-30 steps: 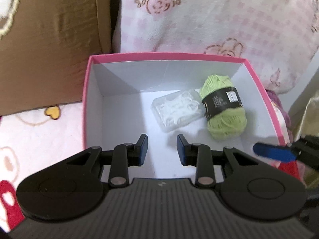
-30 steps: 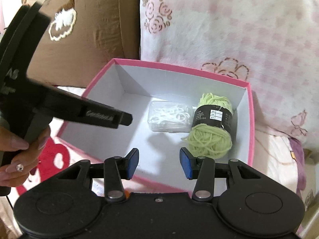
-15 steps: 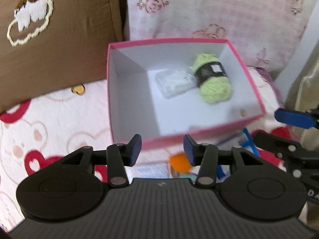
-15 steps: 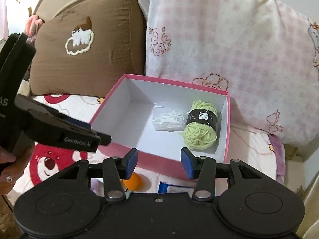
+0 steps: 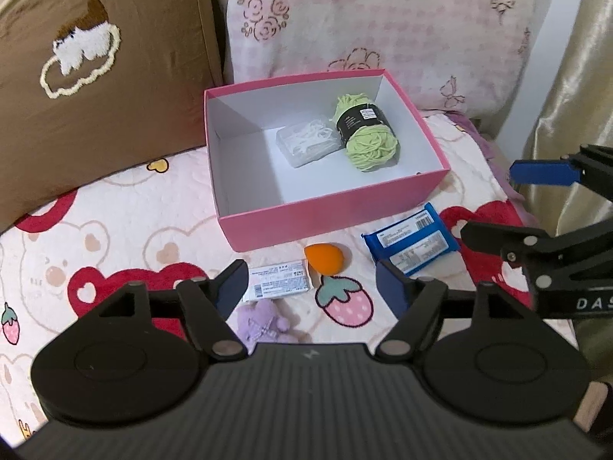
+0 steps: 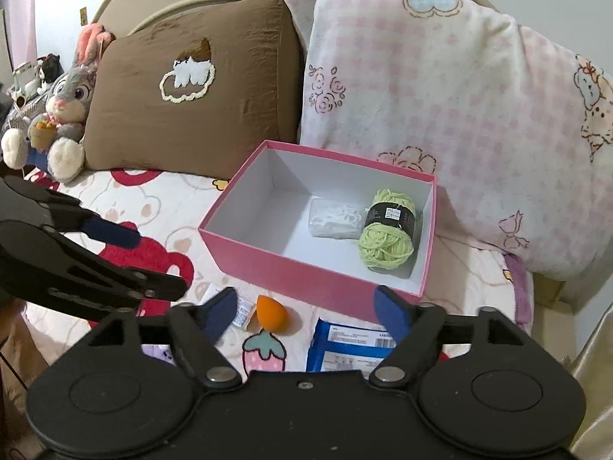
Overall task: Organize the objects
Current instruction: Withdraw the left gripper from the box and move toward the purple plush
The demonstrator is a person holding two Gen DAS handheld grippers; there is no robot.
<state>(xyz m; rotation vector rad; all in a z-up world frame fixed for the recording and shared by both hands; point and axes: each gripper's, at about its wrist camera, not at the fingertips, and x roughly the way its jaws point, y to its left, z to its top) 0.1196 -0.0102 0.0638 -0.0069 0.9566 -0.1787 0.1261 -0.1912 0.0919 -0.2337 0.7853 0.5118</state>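
A pink box (image 5: 337,211) with a white inside sits on the bed. It holds a green yarn ball (image 5: 369,142) and a clear packet of white pieces (image 5: 306,143). In front of it lie an orange sponge (image 5: 323,256), a blue packet (image 5: 410,245), a white labelled packet (image 5: 277,281) and a small purple plush (image 5: 260,322). My left gripper (image 5: 311,285) hovers above these loose items, its jaws opening with nothing between them. My right gripper (image 6: 304,304) hangs nearer than the box (image 6: 306,272), over the sponge (image 6: 270,312) and blue packet (image 6: 345,349), its jaws also opening and empty.
A brown pillow (image 5: 95,115) and a pink checked pillow (image 5: 364,19) stand right behind the box. A rabbit plush (image 6: 65,115) sits far left by the headboard. A gold curtain (image 5: 567,76) hangs at the right. The patterned sheet (image 5: 115,237) spreads left of the box.
Both grippers have drawn back and up from over the box, and both jaws have spread wider. The loose items in front of the box have come into view.
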